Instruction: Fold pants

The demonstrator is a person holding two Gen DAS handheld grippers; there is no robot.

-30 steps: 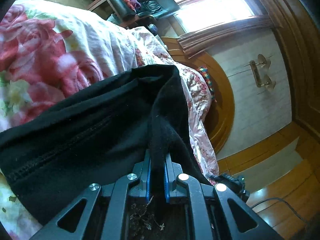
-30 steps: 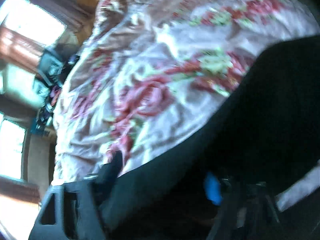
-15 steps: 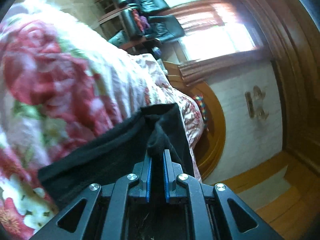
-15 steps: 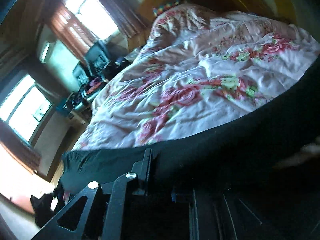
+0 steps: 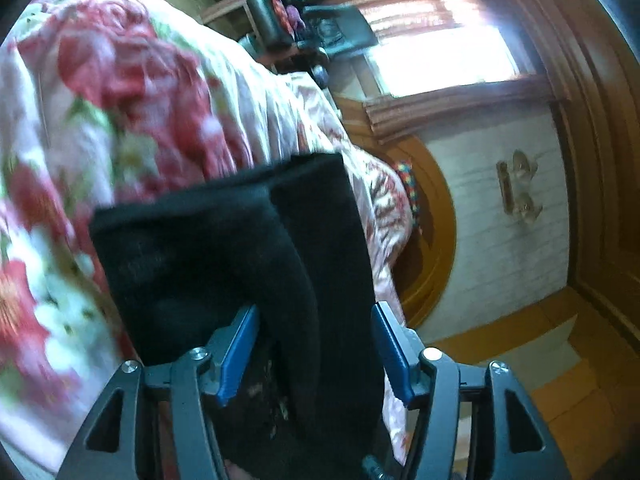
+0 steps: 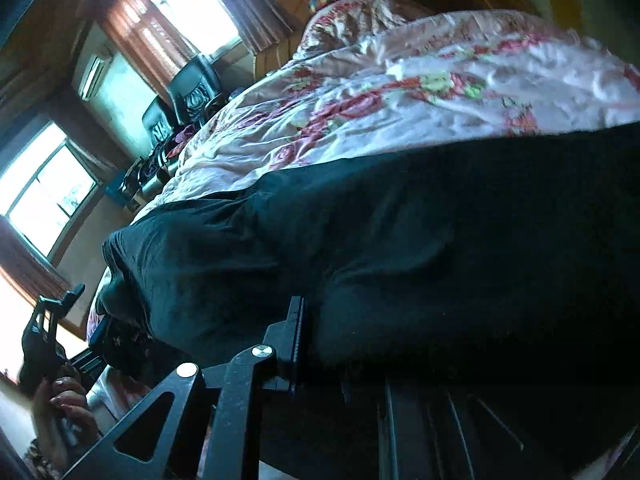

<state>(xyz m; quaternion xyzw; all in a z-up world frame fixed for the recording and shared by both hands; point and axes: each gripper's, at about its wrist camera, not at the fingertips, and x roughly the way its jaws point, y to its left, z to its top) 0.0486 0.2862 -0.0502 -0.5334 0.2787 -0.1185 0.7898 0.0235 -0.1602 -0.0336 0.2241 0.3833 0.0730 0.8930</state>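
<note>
Pants (image 5: 240, 248) lie between parted jaws at the bedspread (image 5: 120, 120) edge.

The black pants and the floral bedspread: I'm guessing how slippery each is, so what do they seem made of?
Black pants: a thick, matte, fuzzy knit, perhaps fleece; they show no shine and soft rounded folds. Floral bedspread: a thin smooth fabric with a satin-like sheen, possibly polyester or polished cotton; bright highlights run along its fine creases.

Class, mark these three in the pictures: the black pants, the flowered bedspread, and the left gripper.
black pants (image 5: 224, 248): left wrist view, on the folded cloth's upper face.
flowered bedspread (image 6: 460, 92): right wrist view, on a rose print.
left gripper (image 5: 316, 344): left wrist view, midway between its blue fingers.
</note>
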